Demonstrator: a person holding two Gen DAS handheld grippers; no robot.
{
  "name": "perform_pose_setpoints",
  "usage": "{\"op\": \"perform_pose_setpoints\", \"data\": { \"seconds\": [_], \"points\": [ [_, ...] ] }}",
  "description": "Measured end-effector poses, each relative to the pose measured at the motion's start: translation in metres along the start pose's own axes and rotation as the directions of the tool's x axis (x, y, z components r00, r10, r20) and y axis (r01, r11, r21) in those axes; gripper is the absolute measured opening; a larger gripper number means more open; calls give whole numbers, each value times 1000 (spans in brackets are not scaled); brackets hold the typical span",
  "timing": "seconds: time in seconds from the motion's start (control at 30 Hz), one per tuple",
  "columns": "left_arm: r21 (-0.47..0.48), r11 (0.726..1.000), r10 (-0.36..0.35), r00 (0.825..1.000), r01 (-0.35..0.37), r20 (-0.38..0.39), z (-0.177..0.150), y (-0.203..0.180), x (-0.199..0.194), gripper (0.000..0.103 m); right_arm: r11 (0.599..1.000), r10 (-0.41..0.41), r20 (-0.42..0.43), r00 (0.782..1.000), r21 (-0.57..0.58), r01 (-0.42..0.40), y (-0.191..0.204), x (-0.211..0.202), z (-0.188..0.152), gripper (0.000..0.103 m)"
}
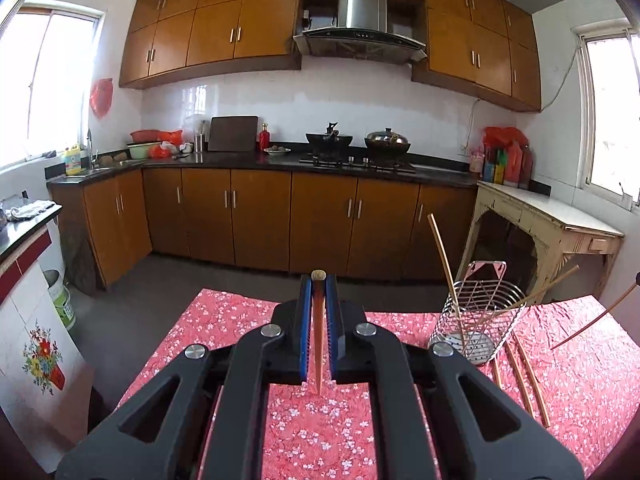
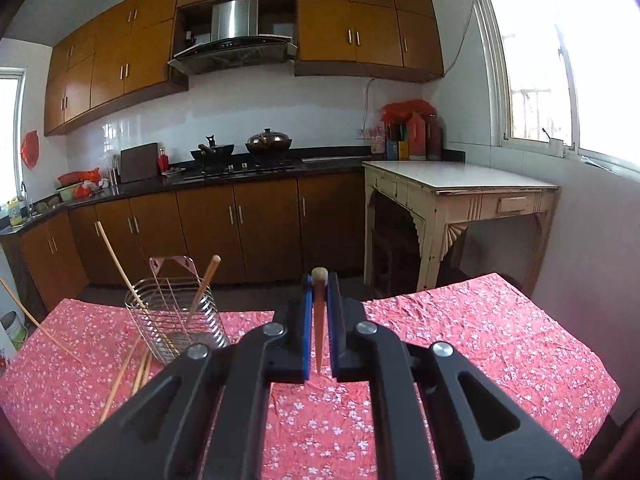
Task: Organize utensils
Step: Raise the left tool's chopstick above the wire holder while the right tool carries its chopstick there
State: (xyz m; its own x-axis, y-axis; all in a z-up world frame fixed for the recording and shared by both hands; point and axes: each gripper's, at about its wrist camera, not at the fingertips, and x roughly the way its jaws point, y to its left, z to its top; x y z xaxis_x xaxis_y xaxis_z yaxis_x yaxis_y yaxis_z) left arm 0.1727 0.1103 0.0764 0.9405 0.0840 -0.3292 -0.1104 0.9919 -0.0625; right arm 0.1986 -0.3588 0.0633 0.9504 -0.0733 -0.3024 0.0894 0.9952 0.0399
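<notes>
With each gripper (image 1: 319, 280) (image 2: 319, 278) clamped on one chopstick (image 1: 318, 344) (image 2: 319, 336) above the table (image 1: 320, 432), beside the holder (image 1: 478, 320), risked dropping either through thin hold, or tipping the light holder on insertion.

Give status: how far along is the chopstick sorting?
Done: two chopsticks stand in the wire holder. In hand: left claw and right claw each shut on one chopstick. Left: three chopsticks lie on the tablecloth beside the holder.
</notes>
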Motion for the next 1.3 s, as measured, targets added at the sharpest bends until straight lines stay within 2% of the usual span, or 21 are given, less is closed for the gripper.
{"op": "perform_pose_setpoints", "data": {
  "seconds": [0.2,0.4,0.63,0.77,0.9,1.0,1.13,1.3],
  "points": [
    [8,1000,-7,1000,7,10,2,-4,-4,7,998,57,5,998,19,-57,1,-17,11,8],
    [11,999,-38,999,38,38,11,-12,-16,7,987,158,-5,987,36,-158,8,-42,26,8],
    [23,995,-99,990,98,99,42,-30,-34,7,953,300,24,954,40,-301,25,-72,56,8],
    [31,991,-134,981,131,141,63,-49,-39,7,942,333,62,941,28,-335,39,-76,78,8],
    [19,986,-164,971,163,176,83,-70,-33,7,938,343,93,935,8,-346,63,-64,101,8],
    [8,984,-175,964,177,199,97,-89,-23,7,943,332,97,938,-22,-331,83,-47,115,8],
    [-13,983,-177,958,184,227,112,-111,-3,7,947,321,58,945,-31,-320,101,-14,123,8],
    [-38,982,-170,953,185,253,122,-130,22,7,947,321,5,947,-12,-321,103,22,125,8]
  ]
}}
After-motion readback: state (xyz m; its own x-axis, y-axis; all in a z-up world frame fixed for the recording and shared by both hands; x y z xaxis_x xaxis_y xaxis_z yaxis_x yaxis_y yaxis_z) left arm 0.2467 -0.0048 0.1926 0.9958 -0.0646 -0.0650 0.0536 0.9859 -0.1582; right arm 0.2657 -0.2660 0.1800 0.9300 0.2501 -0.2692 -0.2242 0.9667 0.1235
